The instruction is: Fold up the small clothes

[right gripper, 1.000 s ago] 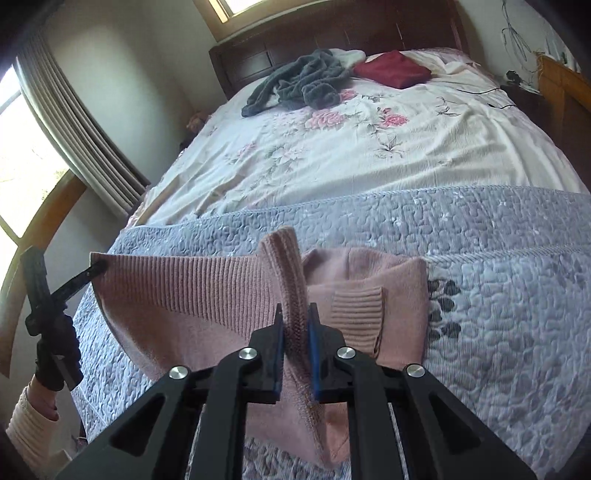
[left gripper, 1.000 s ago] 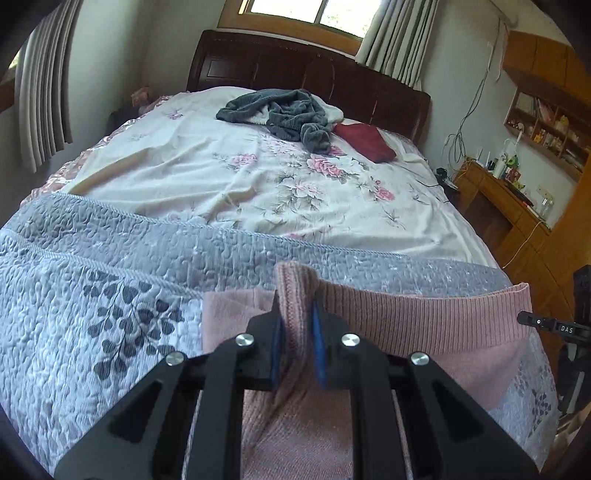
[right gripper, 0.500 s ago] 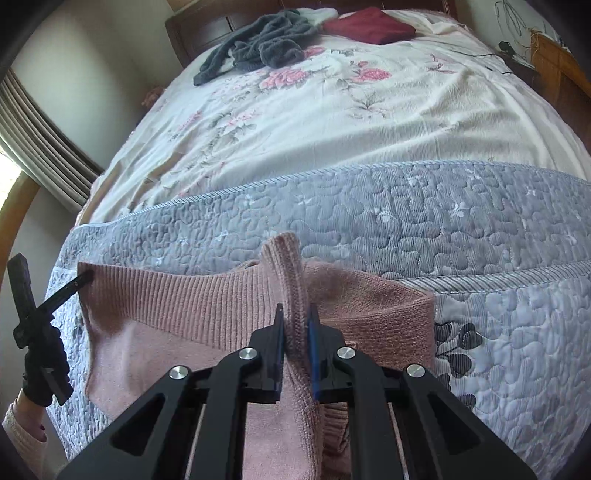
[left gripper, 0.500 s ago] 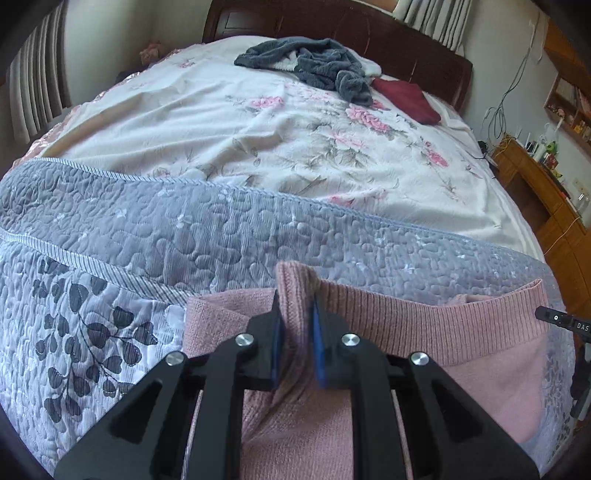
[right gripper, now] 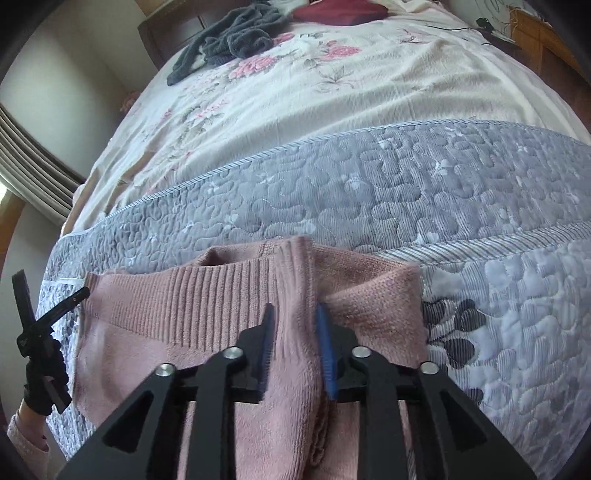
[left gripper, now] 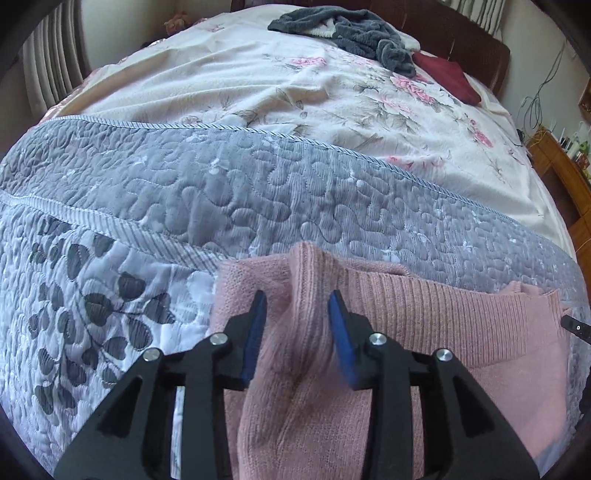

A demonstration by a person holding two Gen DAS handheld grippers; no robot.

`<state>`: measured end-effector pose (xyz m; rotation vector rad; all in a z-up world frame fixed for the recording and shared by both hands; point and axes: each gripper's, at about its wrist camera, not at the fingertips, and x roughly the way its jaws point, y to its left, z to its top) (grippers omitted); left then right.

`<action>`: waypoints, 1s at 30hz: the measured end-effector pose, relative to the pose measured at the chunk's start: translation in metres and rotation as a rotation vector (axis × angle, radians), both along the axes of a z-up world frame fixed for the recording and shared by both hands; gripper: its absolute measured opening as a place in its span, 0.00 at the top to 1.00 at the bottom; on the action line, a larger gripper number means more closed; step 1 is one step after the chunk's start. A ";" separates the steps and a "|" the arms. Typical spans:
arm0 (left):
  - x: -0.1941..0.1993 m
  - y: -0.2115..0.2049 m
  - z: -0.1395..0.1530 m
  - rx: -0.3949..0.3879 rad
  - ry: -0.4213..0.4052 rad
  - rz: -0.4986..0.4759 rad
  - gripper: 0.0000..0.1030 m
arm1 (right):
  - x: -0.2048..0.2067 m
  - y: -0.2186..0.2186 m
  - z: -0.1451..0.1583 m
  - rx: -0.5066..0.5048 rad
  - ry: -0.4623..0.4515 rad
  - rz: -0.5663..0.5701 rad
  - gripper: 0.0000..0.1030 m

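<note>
Two grippers, left gripper [left gripper: 297, 317], right gripper [right gripper: 295, 325], apparently parted, straddling pink sweater [left gripper: 424, 317]

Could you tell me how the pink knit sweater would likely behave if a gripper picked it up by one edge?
Probably floppy: the pink knit sweater already bunches into a soft ridge between the open left gripper. Its ribbed band looks stretchy, so it may sag. The fuzzy knit should grip rather than slip.

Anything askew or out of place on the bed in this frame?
Mostly fine. The pink sweater lies on the grey quilt, with a raised ridge of knit between each open gripper's fingers, left and right. A grey garment sits crumpled near the headboard, unfolded.
</note>
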<state>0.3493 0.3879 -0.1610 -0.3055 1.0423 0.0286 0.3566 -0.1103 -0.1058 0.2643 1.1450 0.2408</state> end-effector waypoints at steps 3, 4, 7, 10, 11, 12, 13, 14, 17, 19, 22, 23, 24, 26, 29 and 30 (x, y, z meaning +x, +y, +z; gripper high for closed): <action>-0.020 0.009 0.017 0.060 -0.007 0.041 0.63 | -0.027 -0.005 0.020 0.036 -0.007 0.030 0.66; -0.029 0.012 0.023 0.067 -0.014 0.053 0.62 | -0.038 -0.005 0.025 0.051 -0.006 0.052 0.65; -0.058 0.014 0.039 0.062 -0.041 0.063 0.60 | -0.077 0.000 0.028 0.049 0.036 0.104 0.54; -0.087 -0.001 0.044 0.021 -0.055 0.005 0.57 | -0.112 0.000 0.014 0.073 0.095 0.136 0.54; -0.096 -0.010 0.043 0.022 -0.053 -0.020 0.57 | -0.120 0.000 0.007 0.077 0.114 0.135 0.54; -0.104 -0.019 0.042 0.017 -0.048 -0.048 0.57 | -0.126 0.001 0.000 0.081 0.134 0.139 0.54; -0.110 -0.028 0.039 0.009 -0.041 -0.073 0.56 | -0.131 0.001 -0.006 0.081 0.153 0.142 0.55; -0.115 -0.037 0.036 0.001 -0.033 -0.094 0.55 | -0.134 0.000 -0.013 0.081 0.173 0.141 0.58; -0.122 -0.060 0.024 0.012 0.004 -0.151 0.55 | -0.140 0.000 -0.023 0.105 0.207 0.132 0.89; -0.125 -0.067 0.011 0.028 0.042 -0.169 0.55 | -0.142 -0.003 -0.024 0.061 0.209 0.111 0.92; -0.124 -0.067 -0.007 0.038 0.096 -0.168 0.55 | -0.144 -0.001 -0.032 0.029 0.230 0.112 0.92; -0.125 -0.065 -0.010 0.034 0.097 -0.166 0.55 | -0.144 0.000 -0.034 0.022 0.229 0.113 0.92; -0.126 -0.064 -0.011 0.028 0.094 -0.165 0.55 | -0.144 0.001 -0.035 0.023 0.232 0.110 0.92; -0.126 -0.062 -0.010 0.017 0.094 -0.162 0.55 | -0.142 0.000 -0.036 0.038 0.236 0.108 0.91; -0.125 -0.061 -0.007 0.002 0.105 -0.151 0.55 | -0.141 -0.007 -0.027 0.087 0.235 0.104 0.81; -0.124 -0.061 -0.003 -0.004 0.103 -0.147 0.55 | -0.139 -0.010 -0.021 0.095 0.224 0.101 0.66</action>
